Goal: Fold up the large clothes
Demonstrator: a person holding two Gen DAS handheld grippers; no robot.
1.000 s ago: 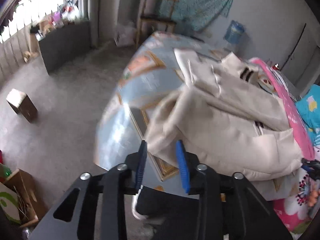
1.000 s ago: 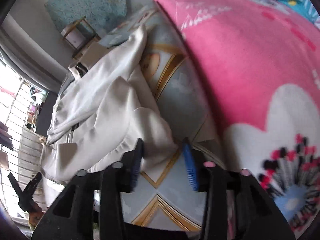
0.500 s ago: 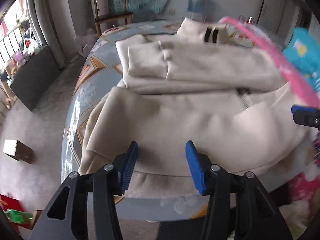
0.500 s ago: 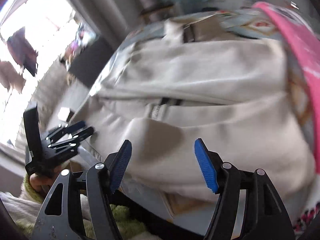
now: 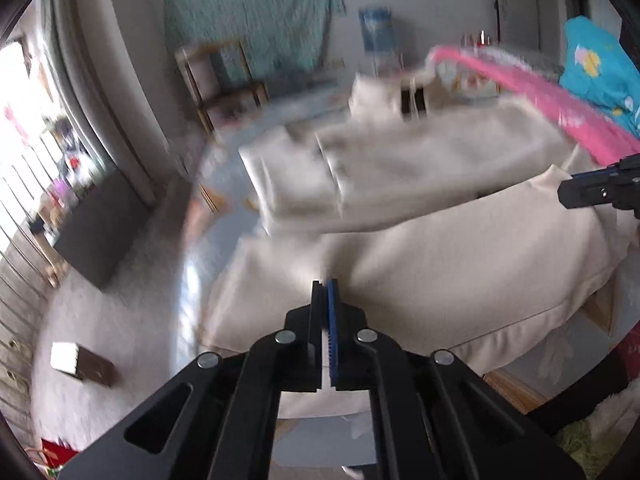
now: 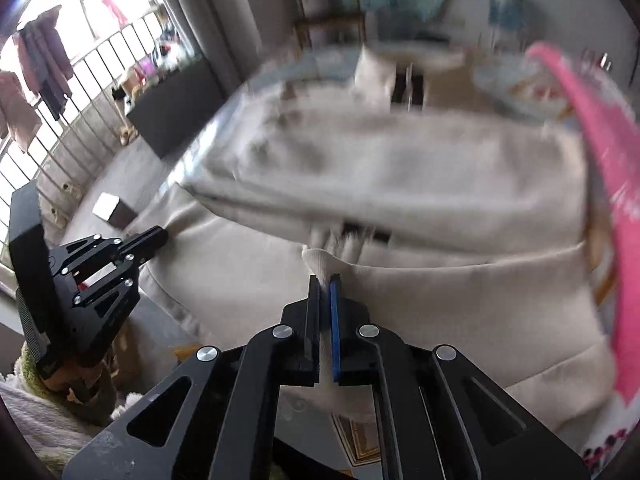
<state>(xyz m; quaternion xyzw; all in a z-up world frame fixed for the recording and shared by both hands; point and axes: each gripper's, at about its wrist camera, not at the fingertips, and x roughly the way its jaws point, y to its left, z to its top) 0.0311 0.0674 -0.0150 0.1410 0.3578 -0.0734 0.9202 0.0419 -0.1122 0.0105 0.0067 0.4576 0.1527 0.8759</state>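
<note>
both tools snapped closed since before | left tool (image 5: 325,286) pinching cream jacket (image 5: 460,264) hem | right tool (image 6: 325,280) pinching hem

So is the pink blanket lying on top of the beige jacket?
No, the pink blanket runs along the right edge of the beige jacket, which lies bare on the bed.

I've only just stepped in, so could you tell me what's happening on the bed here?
A person is folding a large cream garment spread on the bed, using a handheld gripper in each hand. The left gripper and right gripper are both shut on the garment's near edge, pinching the cloth. A pink blanket lies alongside on the right.
</note>
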